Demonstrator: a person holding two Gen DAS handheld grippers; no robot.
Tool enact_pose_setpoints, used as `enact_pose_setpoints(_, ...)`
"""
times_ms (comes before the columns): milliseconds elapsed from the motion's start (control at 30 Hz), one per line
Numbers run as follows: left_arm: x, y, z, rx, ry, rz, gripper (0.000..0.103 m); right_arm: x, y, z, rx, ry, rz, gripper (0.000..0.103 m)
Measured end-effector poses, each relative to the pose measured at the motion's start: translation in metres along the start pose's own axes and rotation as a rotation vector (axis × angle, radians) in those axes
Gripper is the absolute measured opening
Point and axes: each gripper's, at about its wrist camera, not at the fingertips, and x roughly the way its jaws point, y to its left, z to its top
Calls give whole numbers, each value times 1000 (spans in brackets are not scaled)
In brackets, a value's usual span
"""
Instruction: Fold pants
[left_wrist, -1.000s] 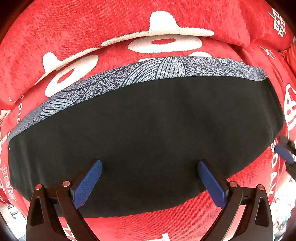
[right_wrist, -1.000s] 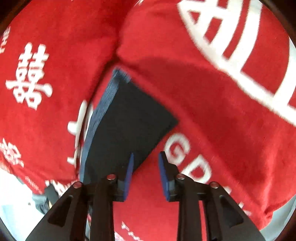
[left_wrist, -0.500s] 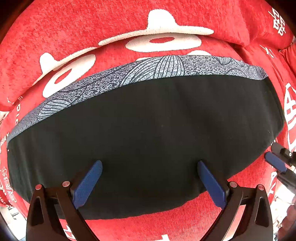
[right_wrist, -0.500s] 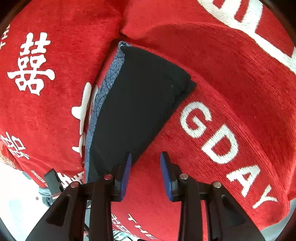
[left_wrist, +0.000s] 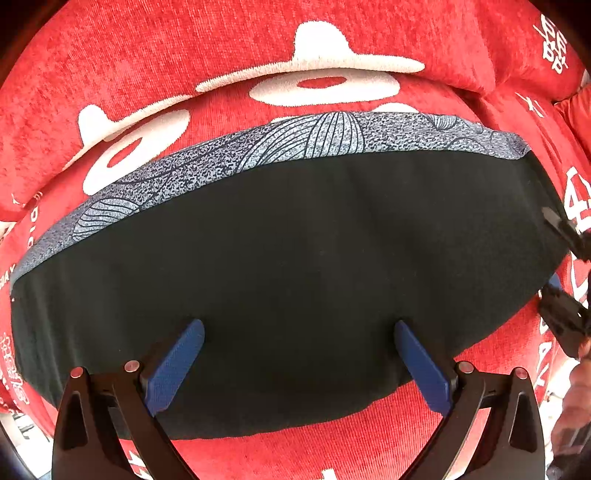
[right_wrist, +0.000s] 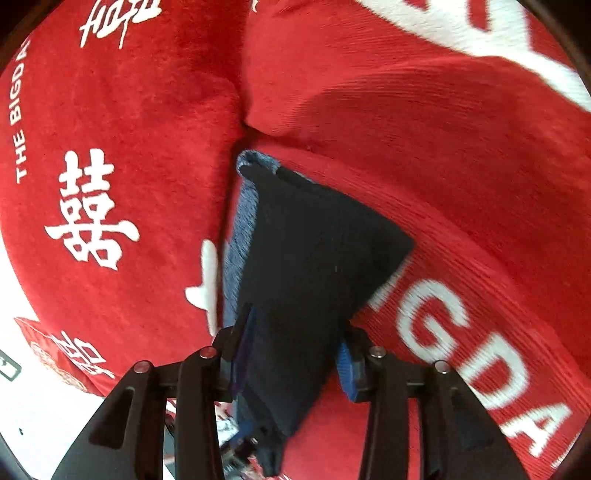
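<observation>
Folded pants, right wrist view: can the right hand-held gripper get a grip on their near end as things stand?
Probably yes. The right hand-held gripper has just been opening, and the near end of the folded pants already lies between its fingers, nothing in the way. Whether the pads press yet is unclear.

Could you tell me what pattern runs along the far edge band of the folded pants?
Speckled grey-blue band with dark line-drawn leaf or shell shapes; clearest in the left wrist view.

1. The pants (left_wrist: 295, 266) are matt black cloth, smooth, with a speckled grey printed band (left_wrist: 332, 136) along one edge.
2. The red cover (left_wrist: 184, 44) beneath is ribbed, plush cloth with raised white lettering.
3. Each gripper has matt black plastic arms, blue textured pads (left_wrist: 173, 365) and shiny metal rivets.
</observation>
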Motion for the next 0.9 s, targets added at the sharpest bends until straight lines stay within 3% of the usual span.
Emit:
enact_pose_setpoints(33, -4, 1, 1, -5, -3, -12, 85, 3, 0, 2, 19, 5, 18, 42)
enact_pose_setpoints(67, -11, 1, 3, -12, -18, -22, 78, 5, 1, 4, 32, 12, 17, 22)
enact_pose_setpoints(100, -18, 1, 5, -14, -35, -17, 71, 7, 4, 6, 33, 18, 12, 14)
enact_pose_setpoints(233, -36, -1, 25, -48, -122, 16, 71, -2, 37, 4, -87, 32, 48, 13)
enact_pose_setpoints(367, 2, -20, 33, -31, -49, 47, 71, -11, 78, -9, -247, 54, 50, 13)
enact_pose_setpoints(500, 0, -33, 25, 28, -122, 109, 71, -6, 121, -31, -446, 74, -16, 13)
enact_pose_setpoints(600, 2, -27, 26, 38, -111, 72, 73, 0, 149, -51, -579, 81, -68, 13)
enact_pose_setpoints(767, -11, 16, 27, -62, -112, -31, 77, 9, 189, -94, -818, 85, -174, 13)
enact_pose_setpoints(900, -38, 77, 12, -161, -191, -9, 77, 23, 213, -136, -1005, 87, -270, 13)
